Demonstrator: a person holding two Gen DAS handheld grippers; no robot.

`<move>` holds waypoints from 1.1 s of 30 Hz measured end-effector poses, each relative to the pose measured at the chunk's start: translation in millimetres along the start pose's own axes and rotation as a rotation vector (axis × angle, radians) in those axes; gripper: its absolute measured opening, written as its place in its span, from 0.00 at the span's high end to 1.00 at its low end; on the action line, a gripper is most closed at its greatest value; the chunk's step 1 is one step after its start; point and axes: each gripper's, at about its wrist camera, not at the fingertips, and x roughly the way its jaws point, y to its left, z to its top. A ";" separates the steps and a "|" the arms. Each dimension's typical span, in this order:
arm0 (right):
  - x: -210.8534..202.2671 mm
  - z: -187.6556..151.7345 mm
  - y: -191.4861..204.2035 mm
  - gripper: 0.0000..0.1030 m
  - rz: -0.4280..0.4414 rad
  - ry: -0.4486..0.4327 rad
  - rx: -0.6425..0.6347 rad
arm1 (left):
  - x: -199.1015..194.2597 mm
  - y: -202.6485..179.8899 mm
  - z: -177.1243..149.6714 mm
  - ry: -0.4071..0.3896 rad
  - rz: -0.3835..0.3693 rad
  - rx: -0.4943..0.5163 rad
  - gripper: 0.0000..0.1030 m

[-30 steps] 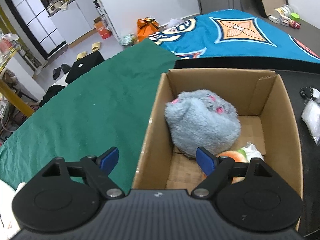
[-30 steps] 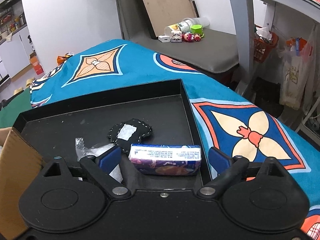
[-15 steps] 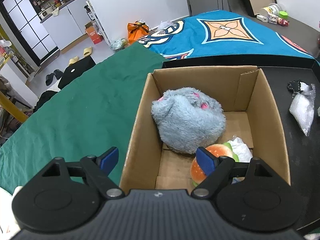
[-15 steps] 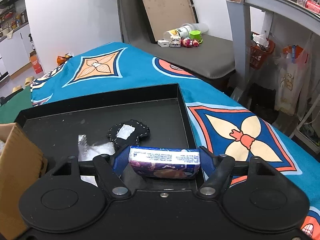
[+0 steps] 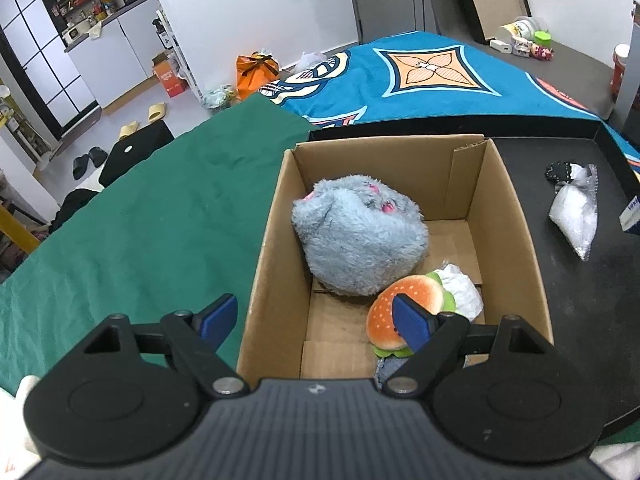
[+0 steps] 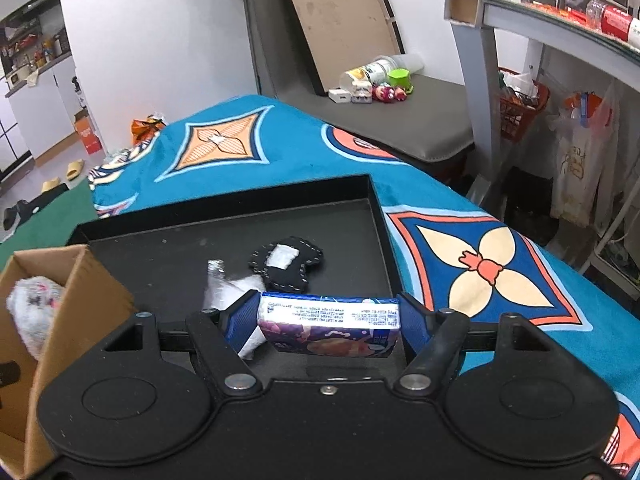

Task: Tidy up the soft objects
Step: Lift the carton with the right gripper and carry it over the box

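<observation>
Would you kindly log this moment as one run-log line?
right gripper: shut on tissue pack | left gripper: open over box | tray: pouches left

Left tool (image 5: 316, 320) open, right tool (image 6: 329, 316) clamped

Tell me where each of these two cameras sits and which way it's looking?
Left wrist: rides on the left claw, looking down past its open fingers into the box with the grey plush and burger toy.
Right wrist: rides on the right claw, looking across the black tray; its fingers clamp a tissue pack.
Both show: box, plush, tray, clear bag, black pouch.
</observation>
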 end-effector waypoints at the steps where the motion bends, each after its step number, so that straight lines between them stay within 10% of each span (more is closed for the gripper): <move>1: -2.3 0.8 1.7 0.31 0.003 -0.004 -0.002 | 0.3 1.6 -0.6 0.001 -0.001 -0.004 0.20; 33: -49.7 6.0 85.7 0.31 0.232 -0.112 -0.117 | -2.2 44.3 -18.9 0.015 -0.117 -0.158 0.66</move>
